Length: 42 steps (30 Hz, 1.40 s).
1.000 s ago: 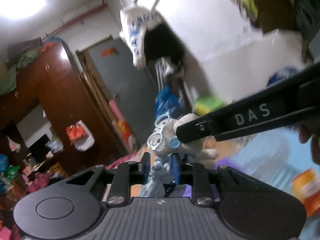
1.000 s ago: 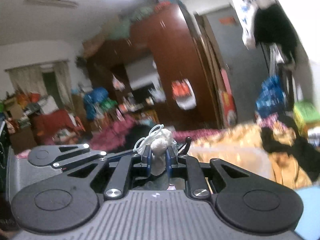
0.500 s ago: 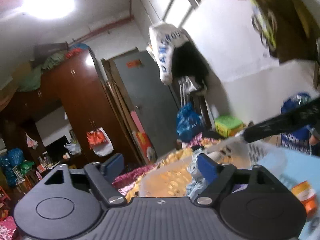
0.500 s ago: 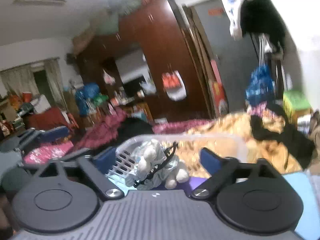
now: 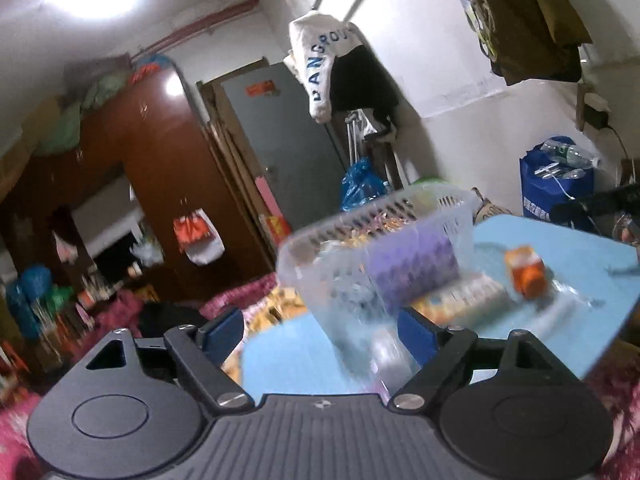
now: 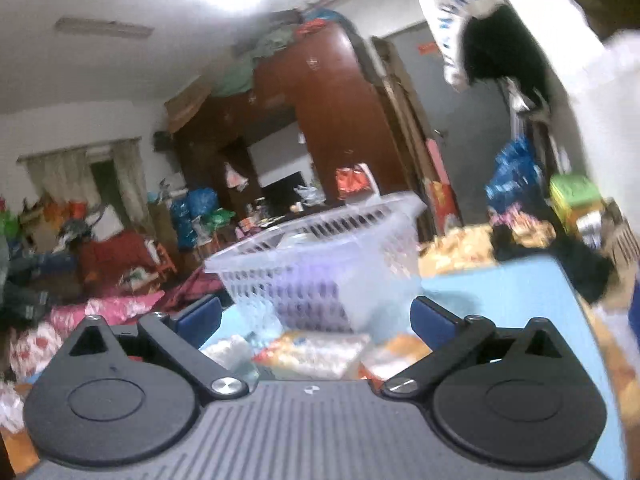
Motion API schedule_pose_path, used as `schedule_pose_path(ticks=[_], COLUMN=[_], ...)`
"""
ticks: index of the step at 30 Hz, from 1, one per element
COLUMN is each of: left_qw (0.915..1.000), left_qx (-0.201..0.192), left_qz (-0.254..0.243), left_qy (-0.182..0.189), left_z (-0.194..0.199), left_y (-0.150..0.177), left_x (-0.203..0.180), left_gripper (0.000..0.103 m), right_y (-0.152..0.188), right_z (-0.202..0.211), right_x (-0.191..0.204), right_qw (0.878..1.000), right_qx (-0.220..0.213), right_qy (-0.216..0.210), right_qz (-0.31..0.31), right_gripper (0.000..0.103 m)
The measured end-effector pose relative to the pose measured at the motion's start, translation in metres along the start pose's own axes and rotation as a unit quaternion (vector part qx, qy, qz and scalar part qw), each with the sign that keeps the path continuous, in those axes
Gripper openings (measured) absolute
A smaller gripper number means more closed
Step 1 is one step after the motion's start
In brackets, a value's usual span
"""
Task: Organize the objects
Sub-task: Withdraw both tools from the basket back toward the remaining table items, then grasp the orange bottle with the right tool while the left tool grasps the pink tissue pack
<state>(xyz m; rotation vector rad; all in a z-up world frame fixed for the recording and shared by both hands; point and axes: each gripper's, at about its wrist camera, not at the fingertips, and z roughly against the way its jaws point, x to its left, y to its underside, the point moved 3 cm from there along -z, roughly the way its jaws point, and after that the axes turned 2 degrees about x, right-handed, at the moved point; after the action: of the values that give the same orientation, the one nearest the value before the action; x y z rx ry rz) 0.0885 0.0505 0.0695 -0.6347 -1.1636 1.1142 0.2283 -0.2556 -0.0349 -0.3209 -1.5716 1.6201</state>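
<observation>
White garment [image 5: 320, 60] hanging upper centre of left wrist frame: blue capital letters down the sleeve, readable as "ANGROU", first and last letters cut off or folded. Same garment [image 6: 452, 20] upper right of right wrist frame, blue lettering too blurred to read. Red sticker [image 5: 261, 90] on the grey door [image 5: 288, 152], centre: marks illegible. Blue bag [image 5: 554, 184] at right: white print low on its front, too small to read. Packets on the bench: print blurred, unreadable

clear slotted basket [image 6: 320, 256], light blue table [image 5: 560, 248], orange packet [image 5: 526, 272], blue gripper pads [image 6: 430, 316]
</observation>
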Motion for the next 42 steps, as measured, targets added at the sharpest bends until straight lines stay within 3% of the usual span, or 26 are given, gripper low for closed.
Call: schedule_pose_path(ticks=[3,6,13,20,26,33,40,42], left_qw=[0.9985,0.996,0.994,0.9849,0.9834,0.9801,0.9797,0.9805], left_qx=[0.012,0.021,0.004,-0.015,-0.014,-0.015,-0.023,-0.025], left_qz=[0.044,0.074,0.101,0.148,0.148,0.156,0.157,0.152], left_qy=[0.031,0.045,0.042,0.089,0.103,0.123,0.122,0.122], left_z=[0.005,0.009,0.004,-0.012,-0.022,-0.032,-0.034,-0.033], left_y=[0.045,0.079,0.108,0.124,0.13,0.131,0.131,0.131], left_x=[-0.005,-0.009,-0.015,-0.015,-0.017,-0.018,-0.016,-0.018], left_gripper=[0.087,0.087,0.087,0.087,0.086,0.073,0.069,0.068], right_y=[0.011,0.022,0.031,0.038,0.039,0.033,0.031,0.032], right_z=[-0.005,-0.007,-0.004,-0.028,-0.054,-0.075,-0.09,-0.089], right_x=[-0.016,-0.023,-0.008,-0.005,-0.001,-0.01,-0.015,-0.014], right_qw=[0.999,0.998,0.996,0.991,0.98,0.972,0.967,0.966], right_qx=[0.018,0.037,0.035,0.077,0.12,0.16,0.185,0.188], right_qy=[0.031,0.035,0.076,0.096,0.127,0.149,0.156,0.153], right_qz=[-0.024,-0.047,0.014,0.05,0.091,0.084,0.086,0.091], right_gripper=[0.103,0.103,0.103,0.103,0.103,0.099,0.092,0.085])
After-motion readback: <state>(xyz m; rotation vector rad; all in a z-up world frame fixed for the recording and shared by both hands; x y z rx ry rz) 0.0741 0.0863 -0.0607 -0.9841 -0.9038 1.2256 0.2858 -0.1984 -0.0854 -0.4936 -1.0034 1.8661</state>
